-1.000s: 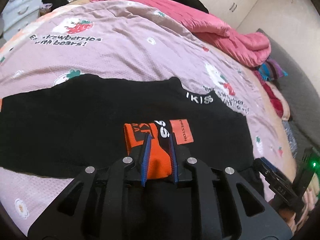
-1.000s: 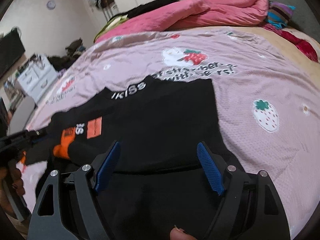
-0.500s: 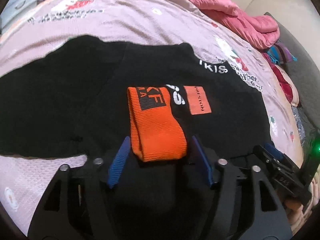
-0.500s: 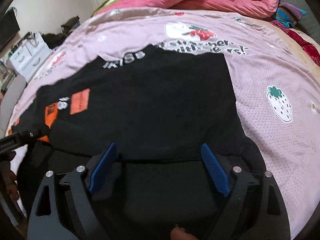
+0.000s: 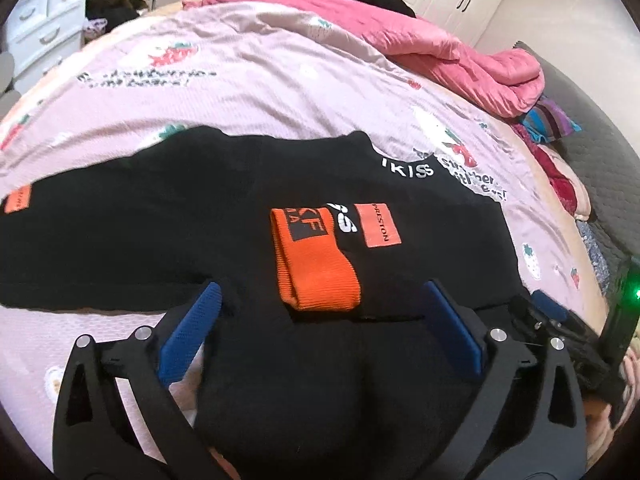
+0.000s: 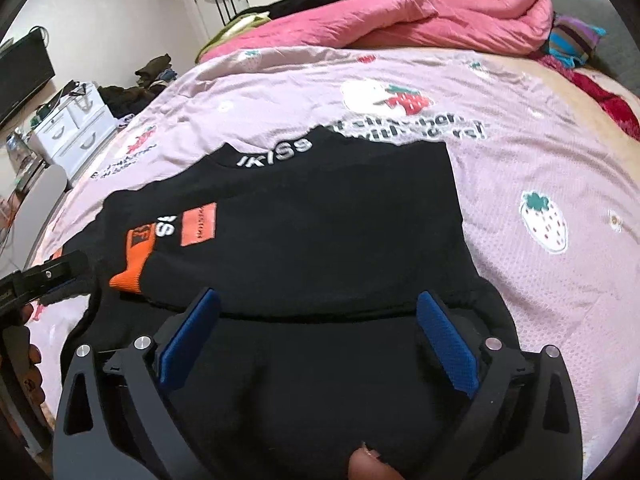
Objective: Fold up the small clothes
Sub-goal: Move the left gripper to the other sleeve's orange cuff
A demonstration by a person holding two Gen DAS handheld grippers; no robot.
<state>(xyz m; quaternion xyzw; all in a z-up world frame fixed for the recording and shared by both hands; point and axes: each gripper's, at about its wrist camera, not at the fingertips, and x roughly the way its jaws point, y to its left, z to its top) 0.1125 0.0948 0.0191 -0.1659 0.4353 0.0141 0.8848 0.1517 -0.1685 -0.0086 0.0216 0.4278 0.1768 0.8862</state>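
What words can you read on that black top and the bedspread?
"IKISS": white, at the collar of the black top.
"PRESTON": orange patch on the top.
"KF": partly hidden, on the orange cuff.
"with bears!": guessed from blurred print on the pink bedspread; the line above is unreadable.

One black garment lies spread on one bed, with one orange cuff at its centre and two orange patches: one just beside the cuff at 3 o'clock, one far off at 9 o'clock. One pink quilt lies at 12 o'clock. Two hand-held grippers show, left hand-held gripper and right hand-held gripper.
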